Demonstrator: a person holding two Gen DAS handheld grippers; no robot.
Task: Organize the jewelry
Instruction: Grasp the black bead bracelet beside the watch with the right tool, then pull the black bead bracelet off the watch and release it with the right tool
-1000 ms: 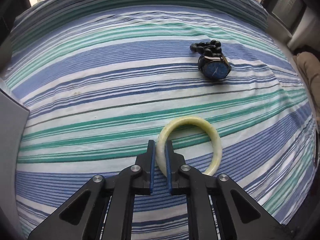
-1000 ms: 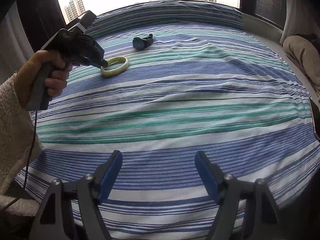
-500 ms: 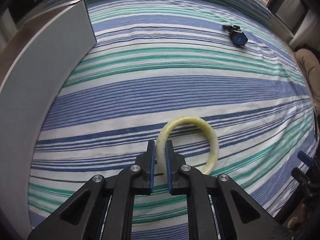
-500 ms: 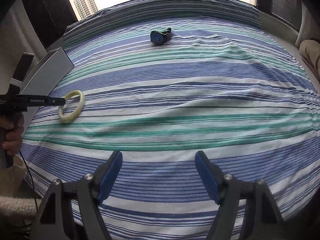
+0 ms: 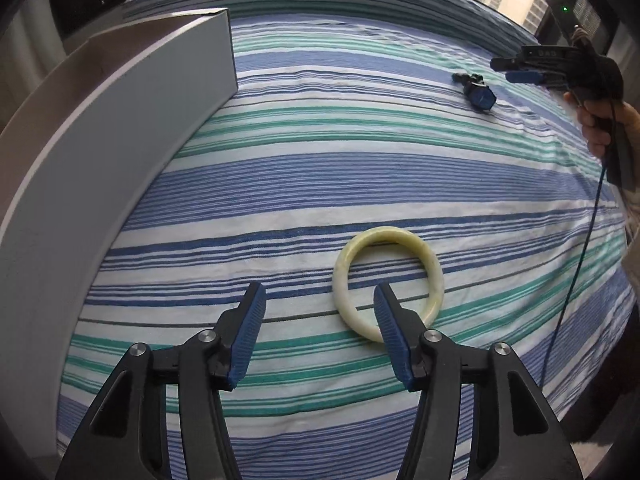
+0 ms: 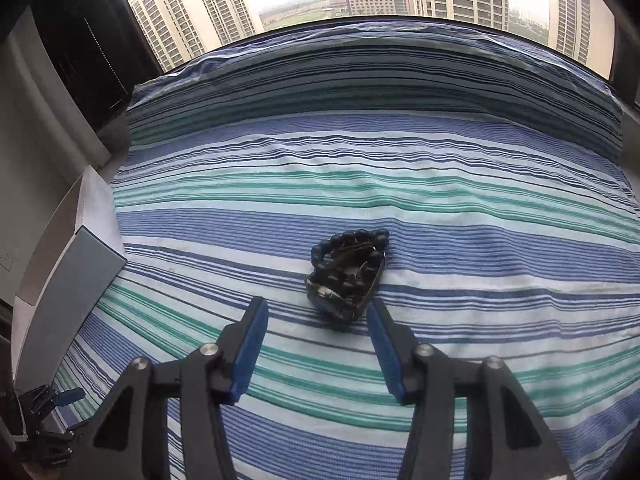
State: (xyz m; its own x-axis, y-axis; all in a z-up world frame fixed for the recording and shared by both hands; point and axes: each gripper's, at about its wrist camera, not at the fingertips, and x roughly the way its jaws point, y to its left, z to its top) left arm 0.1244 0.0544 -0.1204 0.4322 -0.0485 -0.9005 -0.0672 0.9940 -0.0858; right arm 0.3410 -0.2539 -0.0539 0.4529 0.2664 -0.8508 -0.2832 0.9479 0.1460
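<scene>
A pale yellow-green bangle (image 5: 400,234) lies flat on the striped bed. My left gripper (image 5: 319,294) hovers over it with its jaws opening. The bangle's left rim sits between the fingers, the right finger is over the ring's hole, and no pad presses on it. A dark blue watch (image 6: 340,296) rests with a black bead bracelet (image 6: 352,240) further up the bed. My right gripper (image 6: 316,308) is just short of them, jaws closing, with the watch ahead of the tips and untouched. In the left wrist view the watch (image 5: 480,96) lies under the right gripper (image 5: 508,70).
A grey box (image 5: 120,120) stands at the bed's left edge, close to the bangle; the right wrist view shows the box (image 6: 72,280) too. The left gripper (image 6: 74,410) shows at that view's lower left. A hand (image 5: 600,128) holds the right gripper. Windows lie beyond the bed.
The left gripper carried the bangle leftward to beside the grey box, then spread its jaws and let it go. The right gripper swept across the bed to the watch and narrowed its jaws.
</scene>
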